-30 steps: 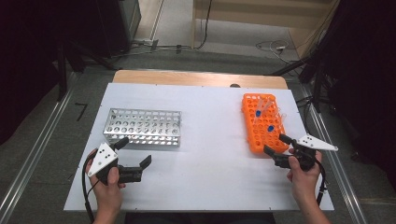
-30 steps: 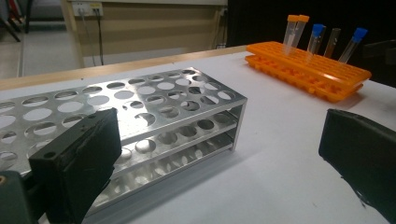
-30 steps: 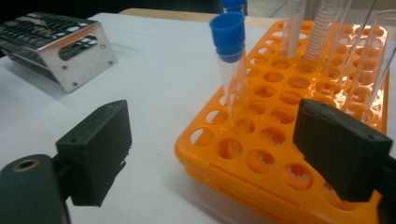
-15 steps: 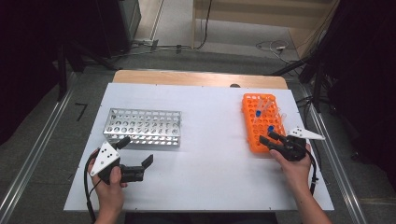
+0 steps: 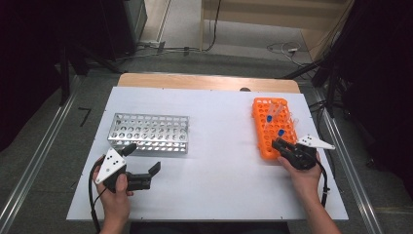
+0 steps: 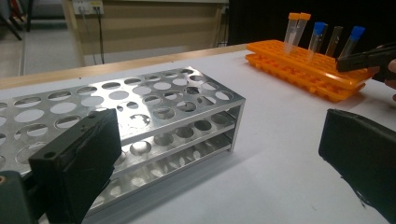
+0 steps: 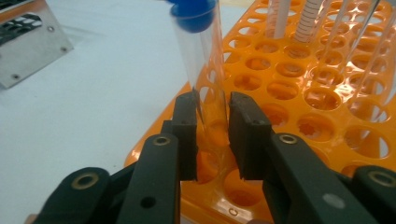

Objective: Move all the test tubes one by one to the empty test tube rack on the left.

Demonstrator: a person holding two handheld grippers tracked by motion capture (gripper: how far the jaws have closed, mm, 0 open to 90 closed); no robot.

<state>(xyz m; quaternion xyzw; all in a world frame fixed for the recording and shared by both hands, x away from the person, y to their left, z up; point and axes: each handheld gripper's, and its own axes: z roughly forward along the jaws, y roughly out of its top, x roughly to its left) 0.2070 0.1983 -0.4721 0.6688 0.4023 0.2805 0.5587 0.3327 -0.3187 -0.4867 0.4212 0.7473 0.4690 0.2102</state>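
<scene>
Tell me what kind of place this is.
Probably a lab or test workspace: an orange tube rack holding capped test tubes, a metal tube rack, all on a white table with cables on the floor behind.

White table (image 5: 219, 122) bears a metal rack (image 5: 148, 133) and an orange rack (image 5: 272, 127)

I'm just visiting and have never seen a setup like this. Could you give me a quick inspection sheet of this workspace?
Surface: white table, wooden strip along its far edge.
Job's things: orange rack with several capped tubes; blue-capped tube in its near corner; empty metal rack.
Clutter: nothing seen.
Grippers: right hand-held gripper has just closed, pads on the blue-capped tube; left hand-held gripper open, beside the metal rack.
Cables: one trails from each gripper; more on the floor beyond.
Surroundings: dark equipment, metal rails either side.
</scene>
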